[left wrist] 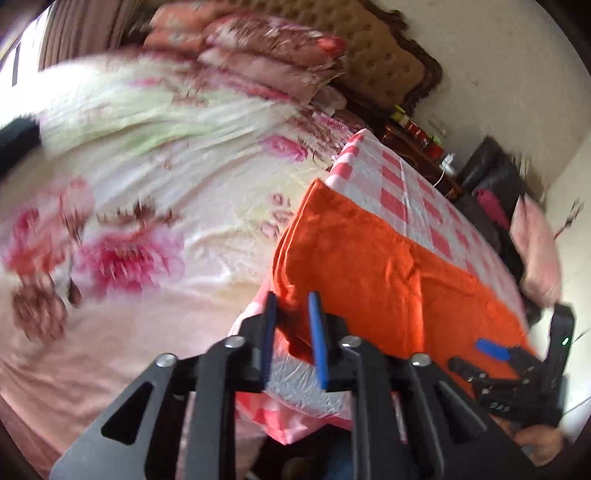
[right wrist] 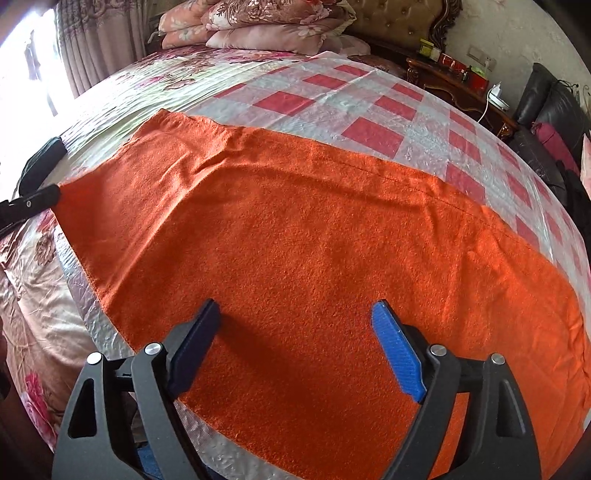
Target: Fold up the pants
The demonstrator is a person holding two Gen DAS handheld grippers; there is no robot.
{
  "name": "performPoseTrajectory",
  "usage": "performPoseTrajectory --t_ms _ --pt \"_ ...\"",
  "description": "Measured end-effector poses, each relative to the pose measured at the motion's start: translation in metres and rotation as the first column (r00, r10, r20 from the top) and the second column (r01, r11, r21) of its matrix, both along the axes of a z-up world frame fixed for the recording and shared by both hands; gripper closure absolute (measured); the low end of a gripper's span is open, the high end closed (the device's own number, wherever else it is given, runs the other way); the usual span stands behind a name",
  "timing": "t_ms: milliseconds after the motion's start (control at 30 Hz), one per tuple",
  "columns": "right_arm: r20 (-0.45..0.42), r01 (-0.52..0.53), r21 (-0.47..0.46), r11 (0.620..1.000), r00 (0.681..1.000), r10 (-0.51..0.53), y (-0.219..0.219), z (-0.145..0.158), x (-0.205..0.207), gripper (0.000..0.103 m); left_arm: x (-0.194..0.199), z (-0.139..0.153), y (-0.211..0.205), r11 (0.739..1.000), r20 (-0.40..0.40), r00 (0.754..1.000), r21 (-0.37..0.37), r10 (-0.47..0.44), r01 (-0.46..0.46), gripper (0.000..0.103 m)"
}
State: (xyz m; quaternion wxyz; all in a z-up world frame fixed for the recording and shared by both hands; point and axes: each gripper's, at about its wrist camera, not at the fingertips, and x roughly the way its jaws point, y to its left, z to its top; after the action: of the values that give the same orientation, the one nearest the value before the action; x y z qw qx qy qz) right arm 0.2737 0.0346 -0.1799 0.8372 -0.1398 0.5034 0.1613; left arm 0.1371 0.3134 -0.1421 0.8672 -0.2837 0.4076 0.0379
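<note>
Orange pants (right wrist: 314,240) lie flat across the centre of the frame on a red-and-white checked sheet (right wrist: 369,107) covering a floral bed (right wrist: 33,295). Left claw (left wrist: 293,336), jaws narrowly parted, pinches the pants' near-left edge; right claw (right wrist: 295,343) hovers wide open above them. Pillows (right wrist: 258,26) and headboard (right wrist: 399,26) occupy the upper frame, a nightstand (right wrist: 461,85) upper right.

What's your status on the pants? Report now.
Left gripper fingers shut on orange pants corner. Right gripper open, over the pants, holding nothing. Pants spread flat on checkered sheet. Nothing in the way.
</note>
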Motion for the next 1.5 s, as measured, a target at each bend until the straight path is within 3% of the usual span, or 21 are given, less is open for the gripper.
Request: performPoseTrajectory --t_ms 200,333,400,467,567,667,733,767,867,900,967,1000,1100,1133,1233,1300,1367,1500 --pt "0.008 0.000 -0.006 1.000 1.000 0.000 0.001 0.001 -0.001 0.020 -0.015 -0.021 0.023 0.981 0.001 0.998 -0.185 0.059 -0.058 0.074" --pt "0.011 0.001 -0.013 1.000 1.000 -0.001 0.002 0.001 -0.001 0.020 -0.008 -0.018 0.017 0.990 -0.014 1.000 -0.141 0.022 -0.024 0.074" --pt "0.010 0.004 -0.014 1.000 1.000 -0.004 0.002 0.001 0.000 0.020 -0.003 -0.017 0.014 0.992 -0.033 0.999 -0.127 0.006 -0.010 0.086" --pt "0.007 0.004 -0.017 1.000 1.000 -0.004 0.002 0.001 0.000 0.020 0.002 -0.014 0.004 0.999 -0.057 0.998 -0.039 -0.018 0.016 0.093" --pt "-0.036 -0.001 -0.012 1.000 0.999 0.000 0.002 0.003 0.005 0.020 0.002 0.004 -0.009 0.996 -0.038 0.999 0.077 -0.035 0.038 0.094" --pt "-0.079 0.002 0.084 0.996 0.997 0.005 0.002 0.024 0.018 0.021 0.002 0.030 -0.031 0.969 -0.014 0.998 0.239 -0.061 0.062 0.094" --pt "-0.139 0.016 0.211 0.977 0.990 0.014 0.002 0.047 0.036 0.020 0.005 0.047 -0.058 0.908 -0.020 0.995 0.409 -0.093 0.093 0.095" --pt "-0.180 0.027 0.262 0.965 0.983 0.022 0.004 0.052 0.044 0.020 0.007 0.053 -0.079 0.844 -0.037 0.992 0.523 -0.118 0.120 0.095" --pt "-0.335 0.053 0.392 0.918 0.938 0.089 0.015 0.061 0.077 0.017 0.010 0.059 -0.137 0.660 -0.078 0.975 0.725 -0.207 0.197 0.095" --pt "-0.434 0.088 0.474 0.876 0.889 0.146 0.019 0.055 0.092 0.017 0.009 0.056 -0.164 0.574 -0.101 0.962 0.785 -0.253 0.234 0.095" --pt "-0.551 0.178 0.554 0.813 0.810 0.198 0.021 0.042 0.109 0.017 0.008 0.045 -0.205 0.436 -0.147 0.937 0.855 -0.317 0.282 0.095" --pt "-0.576 0.204 0.558 0.805 0.794 0.197 0.021 0.037 0.115 0.017 0.006 0.035 -0.226 0.359 -0.175 0.921 0.883 -0.348 0.303 0.095" --pt "-0.589 0.229 0.520 0.823 0.793 0.152 0.015 0.023 0.123 0.016 -0.002 0.012 -0.268 0.194 -0.244 0.881 0.919 -0.405 0.344 0.095" --pt "-0.606 0.240 0.515 0.823 0.781 0.152 0.013 0.016 0.122 0.016 -0.004 0.006 -0.278 0.156 -0.261 0.869 0.923 -0.419 0.353 0.095" --pt "-0.634 0.247 0.504 0.828 0.757 0.160 0.009 0.002 0.114 0.016 -0.009 -0.005 -0.292 0.099 -0.302 0.844 0.919 -0.444 0.381 0.095" --pt "-0.635 0.243 0.518 0.820 0.752 0.178 0.010 -0.001 0.110 0.016 -0.012 -0.013 -0.298 0.040 -0.334 0.826 0.919 -0.455 0.393 0.095" --pt "-0.619 0.211 0.528 0.822 0.759 0.202 0.014 0.001 0.108 0.016 -0.013 -0.017 -0.298 0.018 -0.349 0.816 0.916 -0.461 0.401 0.095" --pt "-0.540 0.020 0.425 0.905 0.808 0.235 0.039 0.007 0.096 0.018 -0.011 -0.014 -0.295 0.016 -0.342 0.817 0.919 -0.464 0.393 0.095"
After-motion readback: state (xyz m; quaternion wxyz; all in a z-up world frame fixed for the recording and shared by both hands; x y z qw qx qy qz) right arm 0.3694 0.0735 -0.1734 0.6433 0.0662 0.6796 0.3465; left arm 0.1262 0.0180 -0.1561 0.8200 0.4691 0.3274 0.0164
